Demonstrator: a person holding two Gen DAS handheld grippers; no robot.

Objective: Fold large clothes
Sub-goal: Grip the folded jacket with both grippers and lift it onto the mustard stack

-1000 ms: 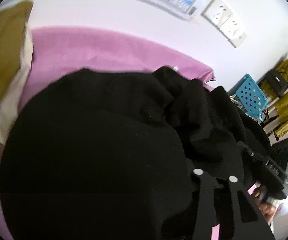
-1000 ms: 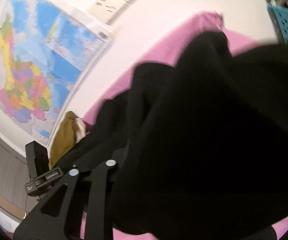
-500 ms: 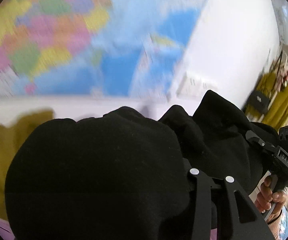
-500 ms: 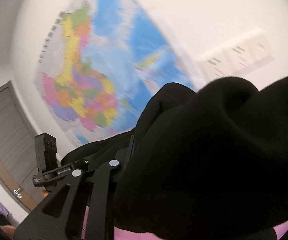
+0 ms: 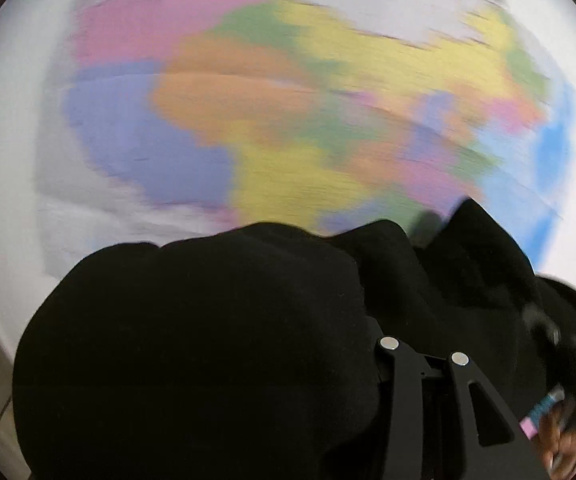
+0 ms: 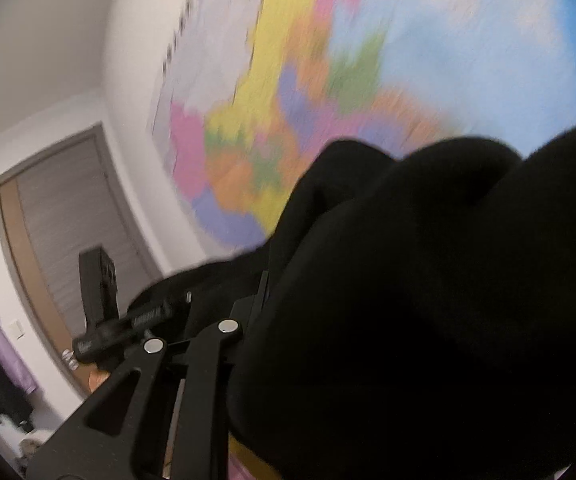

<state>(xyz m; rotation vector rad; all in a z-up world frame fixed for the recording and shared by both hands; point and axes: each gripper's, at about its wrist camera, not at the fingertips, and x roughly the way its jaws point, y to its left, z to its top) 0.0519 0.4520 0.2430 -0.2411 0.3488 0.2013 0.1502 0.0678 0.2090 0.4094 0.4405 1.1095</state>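
Large multicoloured paper wall map [image 5: 288, 100]: fills the background, blurred.

Bulky black fabric garment [image 5: 207, 340]: bunched, held aloft between both tools; no fold visible, so folding judged barely begun. No laying surface in view.

Left gripper [image 5: 424, 354], right gripper [image 6: 191, 336]: jaws narrowed, each apparently pinching cloth.

I see the garment [image 5: 207, 340] bunched near before both cameras, the wall map [image 5: 288, 100] far behind, a door [image 6: 59, 220] left.

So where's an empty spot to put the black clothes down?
None shows. The black garment crowds the lower half of both views, bunched over the left gripper and right gripper. Only open air above it, before the wall map.
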